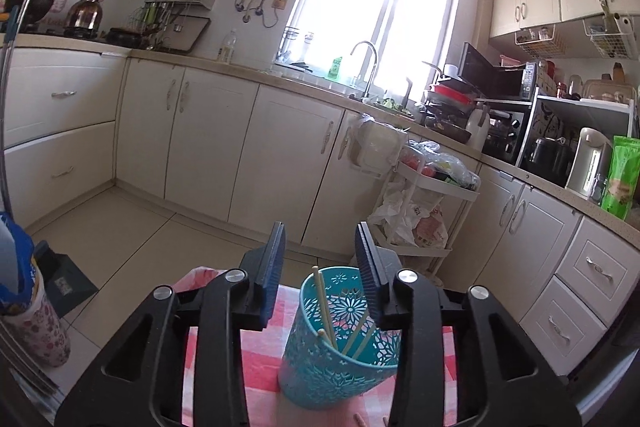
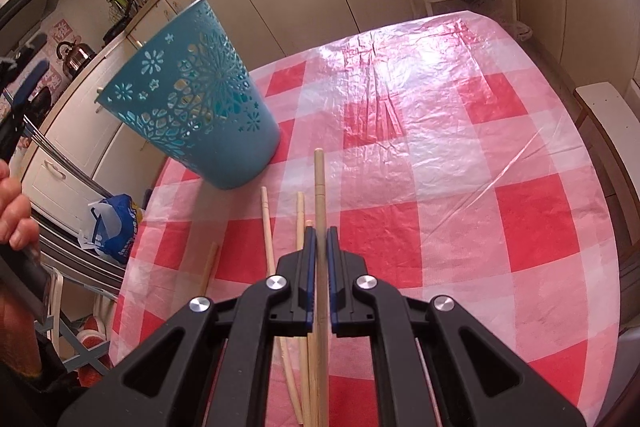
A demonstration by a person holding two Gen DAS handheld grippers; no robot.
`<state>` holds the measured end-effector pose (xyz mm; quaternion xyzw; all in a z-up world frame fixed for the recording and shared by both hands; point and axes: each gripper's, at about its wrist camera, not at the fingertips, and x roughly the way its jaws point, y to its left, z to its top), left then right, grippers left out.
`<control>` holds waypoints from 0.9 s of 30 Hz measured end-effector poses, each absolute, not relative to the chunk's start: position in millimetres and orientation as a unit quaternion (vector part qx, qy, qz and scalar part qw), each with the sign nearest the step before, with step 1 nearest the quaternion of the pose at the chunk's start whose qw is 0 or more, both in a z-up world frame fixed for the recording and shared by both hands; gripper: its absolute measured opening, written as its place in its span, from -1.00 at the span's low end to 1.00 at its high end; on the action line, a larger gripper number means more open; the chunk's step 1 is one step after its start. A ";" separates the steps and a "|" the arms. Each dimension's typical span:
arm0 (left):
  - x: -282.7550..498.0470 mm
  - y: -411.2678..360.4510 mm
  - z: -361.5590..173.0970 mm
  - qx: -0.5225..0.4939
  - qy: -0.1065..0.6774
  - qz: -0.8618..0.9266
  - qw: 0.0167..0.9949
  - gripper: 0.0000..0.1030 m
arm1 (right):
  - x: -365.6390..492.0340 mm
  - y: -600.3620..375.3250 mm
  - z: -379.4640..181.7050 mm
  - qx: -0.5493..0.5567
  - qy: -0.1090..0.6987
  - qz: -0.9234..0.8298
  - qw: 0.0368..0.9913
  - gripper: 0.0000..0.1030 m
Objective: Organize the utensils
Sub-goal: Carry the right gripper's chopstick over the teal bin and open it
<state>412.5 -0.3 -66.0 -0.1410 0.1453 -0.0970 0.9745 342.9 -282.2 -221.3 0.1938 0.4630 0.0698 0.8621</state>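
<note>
Left view: left gripper stands open, nothing between its jaws, the teal holder with chopsticks just below on the checked cloth. Right view: right gripper clamps one chopstick; holder up left. No readable writing.

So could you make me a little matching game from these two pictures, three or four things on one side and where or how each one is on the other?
Things:
1. left gripper
2. right gripper
3. teal holder
4. loose chopsticks

States:
A. lying flat on the checked tablecloth
B. shut on a single chopstick
C. standing on the table with chopsticks inside
D. open, nothing between its pads

Pairs: 1-D, 2-B, 3-C, 4-A
</note>
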 end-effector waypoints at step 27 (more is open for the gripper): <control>416.7 43.7 -63.1 -0.197 0.159 -0.081 0.964 -0.18 | 308.9 -270.3 -112.2 0.177 0.238 0.107 0.949 -0.88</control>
